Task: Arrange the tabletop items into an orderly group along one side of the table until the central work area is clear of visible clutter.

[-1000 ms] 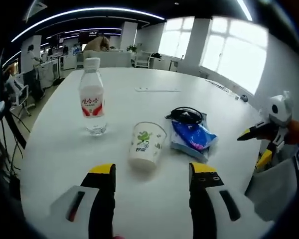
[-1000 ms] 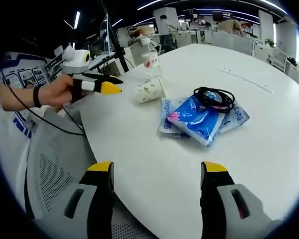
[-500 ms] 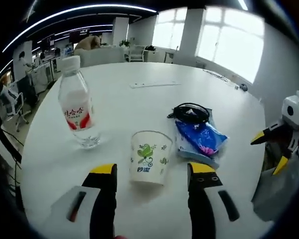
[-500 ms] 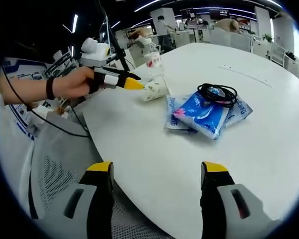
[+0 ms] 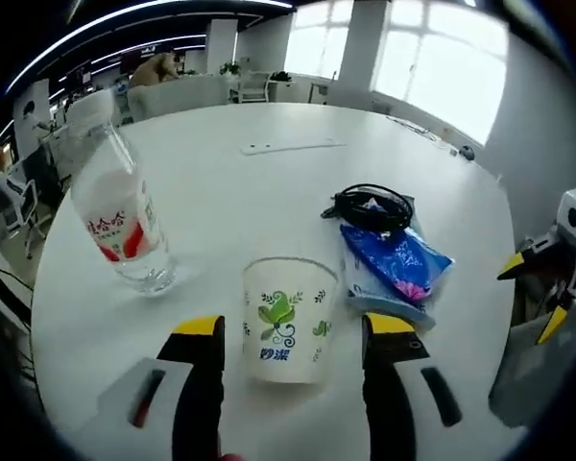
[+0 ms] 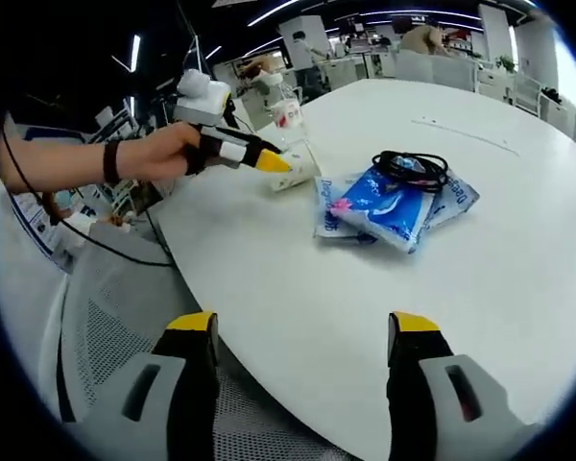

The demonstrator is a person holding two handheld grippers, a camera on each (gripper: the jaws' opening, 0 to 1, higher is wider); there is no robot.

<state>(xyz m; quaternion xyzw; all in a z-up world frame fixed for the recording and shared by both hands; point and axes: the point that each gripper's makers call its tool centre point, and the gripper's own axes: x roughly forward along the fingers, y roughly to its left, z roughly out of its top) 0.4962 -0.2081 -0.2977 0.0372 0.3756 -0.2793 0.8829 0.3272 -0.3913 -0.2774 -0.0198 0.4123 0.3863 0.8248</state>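
Observation:
A white paper cup with a green leaf print stands upright on the white table, between the yellow tips of my open left gripper. The cup also appears far off in the right gripper view, with the left gripper around it. A clear water bottle with a red label stands to the cup's left. Blue tissue packs with a coiled black cable on top lie to its right. My right gripper is open over the table's near edge, holding nothing.
A flat white strip lies farther back on the table. A grey mesh chair sits below the table edge near the right gripper. Desks, chairs and people fill the office behind. The right gripper hovers off the table's right edge.
My left gripper has moved forward until the cup sits between its open jaws. The right gripper has stayed nearly still.

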